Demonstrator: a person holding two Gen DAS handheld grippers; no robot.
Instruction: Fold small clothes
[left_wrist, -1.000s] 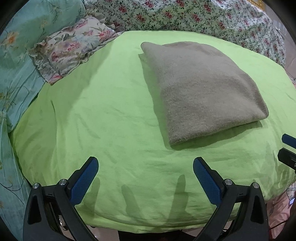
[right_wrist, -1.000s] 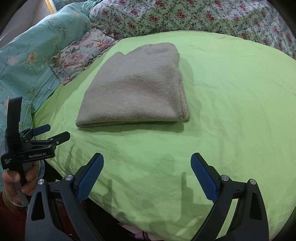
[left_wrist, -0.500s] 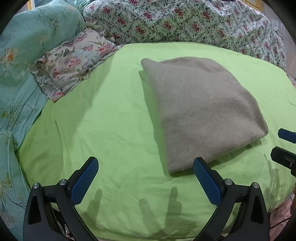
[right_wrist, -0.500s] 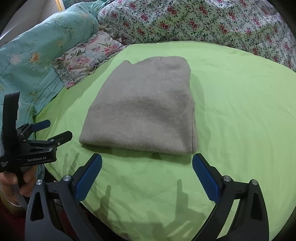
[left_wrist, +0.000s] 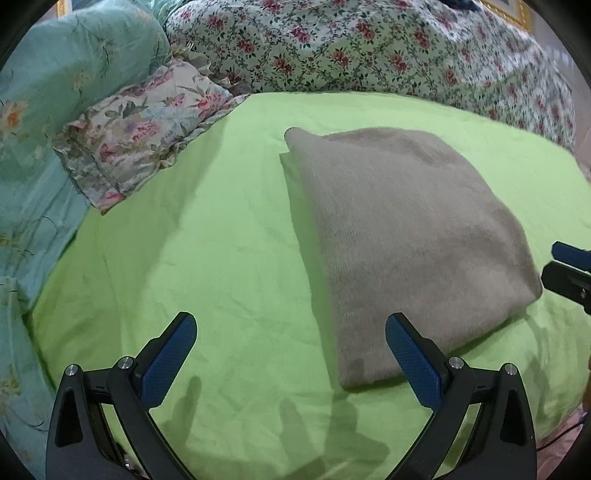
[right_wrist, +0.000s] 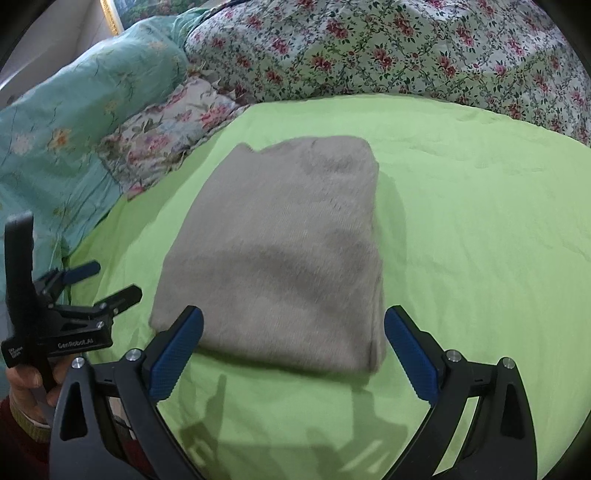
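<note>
The right gripper (left_wrist: 570, 275) is cut off by the right edge of the left wrist view, only its fingertips showing. In the right wrist view the folded grey garment (right_wrist: 280, 254) is motion-blurred, its layers unreadable, and the person's hand (right_wrist: 26, 384) is cropped at lower left behind the left gripper (right_wrist: 101, 280).

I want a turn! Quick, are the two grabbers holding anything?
Left gripper: open, holding nothing.
Right gripper: open, holding nothing, near the folded grey garment.

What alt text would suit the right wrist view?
A folded grey garment lies on a green sheet, just ahead of the open right gripper. The left gripper, open, is at left; floral bedding lies behind.
</note>
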